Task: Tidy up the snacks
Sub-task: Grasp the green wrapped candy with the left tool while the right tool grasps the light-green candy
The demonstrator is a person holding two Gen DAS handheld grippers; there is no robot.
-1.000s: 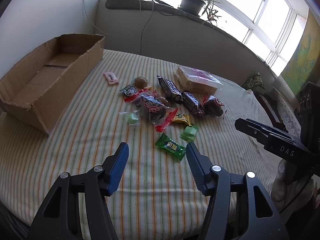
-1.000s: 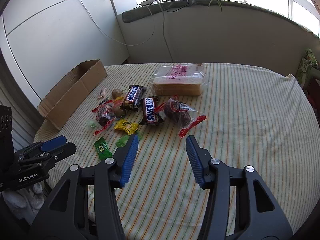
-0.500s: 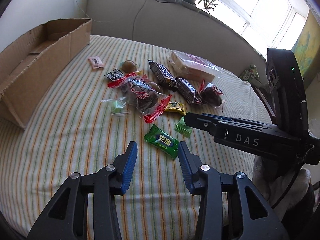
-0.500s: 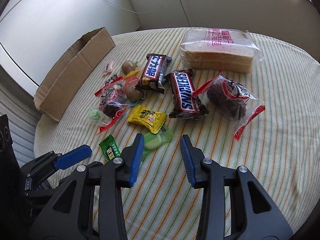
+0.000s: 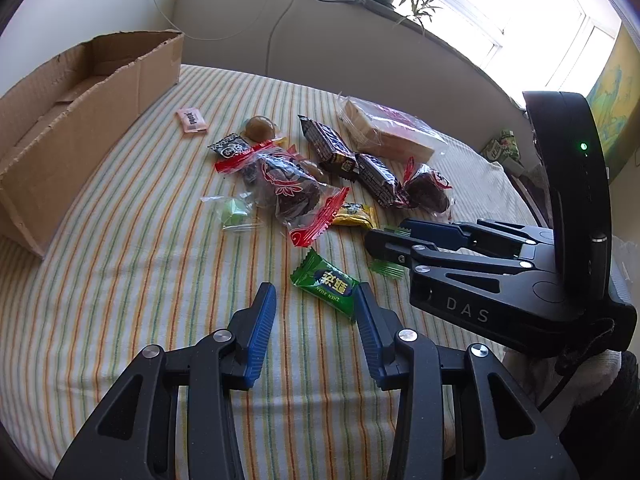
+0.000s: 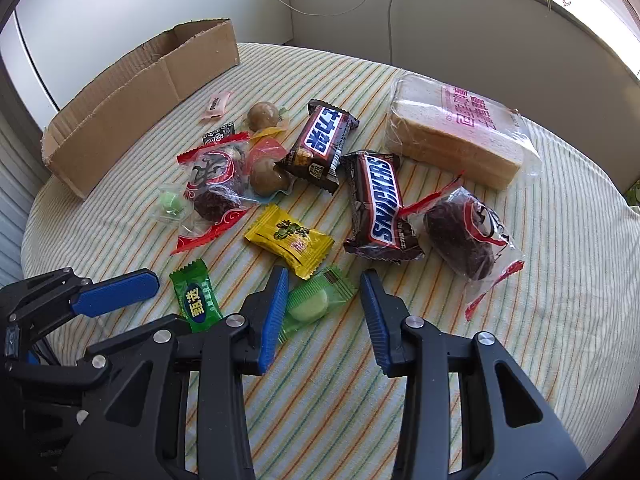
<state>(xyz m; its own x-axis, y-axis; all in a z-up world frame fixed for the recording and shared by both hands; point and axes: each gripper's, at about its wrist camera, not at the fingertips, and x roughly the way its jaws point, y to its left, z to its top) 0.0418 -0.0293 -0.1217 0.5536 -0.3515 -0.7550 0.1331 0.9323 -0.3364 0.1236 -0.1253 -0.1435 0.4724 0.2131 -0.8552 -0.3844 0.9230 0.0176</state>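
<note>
Daylight is pouring in hard from the window [image 5: 532, 20] up top right, blowing it out to pure white, while the striped tablecloth [image 5: 140, 264] is sitting evenly lit with only soft shadows. Fisheye is bending the edges and vignetting the corners black. Everything is staying sharp, with the Snickers bar [image 6: 378, 202] wrapper catching mild glare.

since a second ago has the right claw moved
Yes. In the left wrist view the right claw has swung in from the right edge toward the snacks, its tips now reaching the yellow candy. Its jaws have been closing, nothing gripped.
</note>
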